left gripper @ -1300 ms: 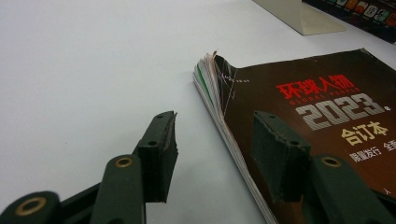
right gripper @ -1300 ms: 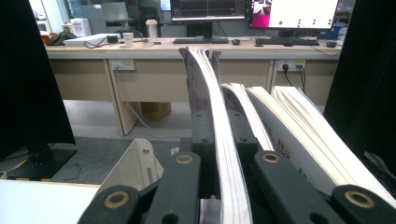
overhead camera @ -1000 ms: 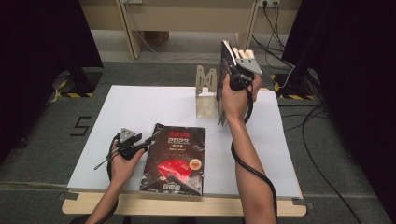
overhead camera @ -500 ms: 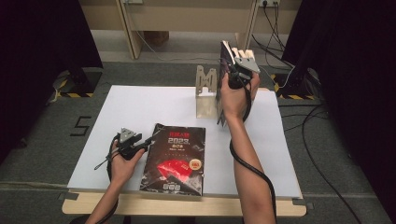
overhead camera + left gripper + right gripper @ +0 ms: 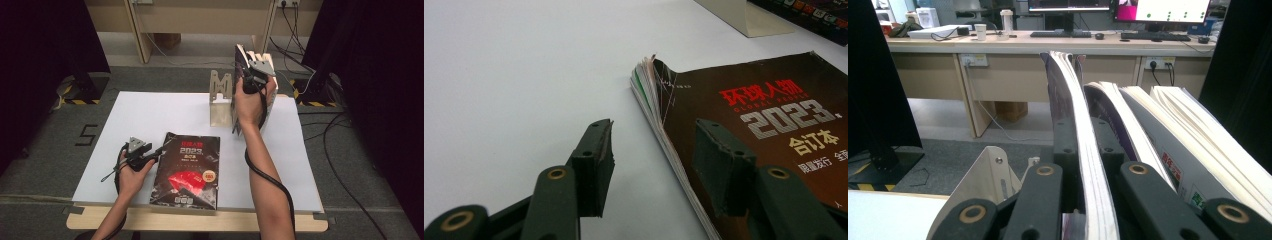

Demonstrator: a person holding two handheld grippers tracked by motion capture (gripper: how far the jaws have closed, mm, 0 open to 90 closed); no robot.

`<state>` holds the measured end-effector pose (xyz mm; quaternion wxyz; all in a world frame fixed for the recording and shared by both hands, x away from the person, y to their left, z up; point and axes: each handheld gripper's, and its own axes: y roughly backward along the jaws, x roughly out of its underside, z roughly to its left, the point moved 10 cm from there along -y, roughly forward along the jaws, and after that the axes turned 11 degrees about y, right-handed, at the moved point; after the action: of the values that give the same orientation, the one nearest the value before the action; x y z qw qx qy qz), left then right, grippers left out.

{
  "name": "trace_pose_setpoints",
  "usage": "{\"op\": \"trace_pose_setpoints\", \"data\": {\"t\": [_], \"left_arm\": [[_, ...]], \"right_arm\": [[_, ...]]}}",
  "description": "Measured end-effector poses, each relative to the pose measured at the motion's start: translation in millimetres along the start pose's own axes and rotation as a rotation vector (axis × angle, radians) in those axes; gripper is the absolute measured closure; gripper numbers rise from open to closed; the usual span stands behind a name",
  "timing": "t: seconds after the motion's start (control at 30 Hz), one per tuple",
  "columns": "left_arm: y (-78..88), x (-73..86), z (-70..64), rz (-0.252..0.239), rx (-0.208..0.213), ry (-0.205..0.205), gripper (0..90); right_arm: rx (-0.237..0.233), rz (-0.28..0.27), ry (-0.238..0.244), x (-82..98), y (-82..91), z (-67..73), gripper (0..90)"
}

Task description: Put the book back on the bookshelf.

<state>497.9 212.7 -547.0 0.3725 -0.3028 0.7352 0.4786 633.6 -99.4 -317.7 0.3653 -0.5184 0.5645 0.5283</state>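
So the right gripper (image 5: 251, 75) is clamped on an upright magazine (image 5: 1083, 150), jaws pinched tight on its page edge, right at the stand (image 5: 221, 100), a pale metal bookend at the far side of the white table (image 5: 150, 115). That magazine stands on end just to the right of the stand, and in the right gripper view a few more magazines (image 5: 1173, 140) lean beside it, fanning away from the stand. The other one, a black magazine (image 5: 187, 170) with red art and "2023" on the cover, lies flat on the table well on the near side of the stand, close to the front edge. The left gripper (image 5: 654, 165) sits low at that flat magazine's left edge with its jaws apart and nothing pinched: one jaw is over the bare table, the other over the cover, the frayed page corner between them. From above, the left hand (image 5: 131, 172) rests on the table just left of the flat magazine, far from the stand.
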Motion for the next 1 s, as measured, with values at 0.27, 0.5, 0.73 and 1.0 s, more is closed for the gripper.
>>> {"op": "trace_pose_setpoints", "data": {"t": [0.27, 0.5, 0.73, 1.0], "left_arm": [[0.1, 0.0, 0.0, 0.001, 0.000, 0.000, 49.8], [0.1, 0.1, 0.0, 0.002, 0.000, 0.000, 49.8], [0.2, 0.1, 0.1, 0.003, -0.001, 0.000, 49.9], [0.2, 0.1, 0.0, 0.002, -0.001, -0.001, 49.9]], "right_arm": [[-0.001, 0.013, 0.001, 3.6, -5.1, -0.2, 84.6], [-0.005, 0.022, 0.008, 5.8, -7.8, 0.2, 84.6], [-0.006, 0.036, 0.010, 9.5, -10.4, 1.5, 84.5], [0.003, 0.040, 0.020, 10.3, -11.2, 0.8, 84.3]]}}
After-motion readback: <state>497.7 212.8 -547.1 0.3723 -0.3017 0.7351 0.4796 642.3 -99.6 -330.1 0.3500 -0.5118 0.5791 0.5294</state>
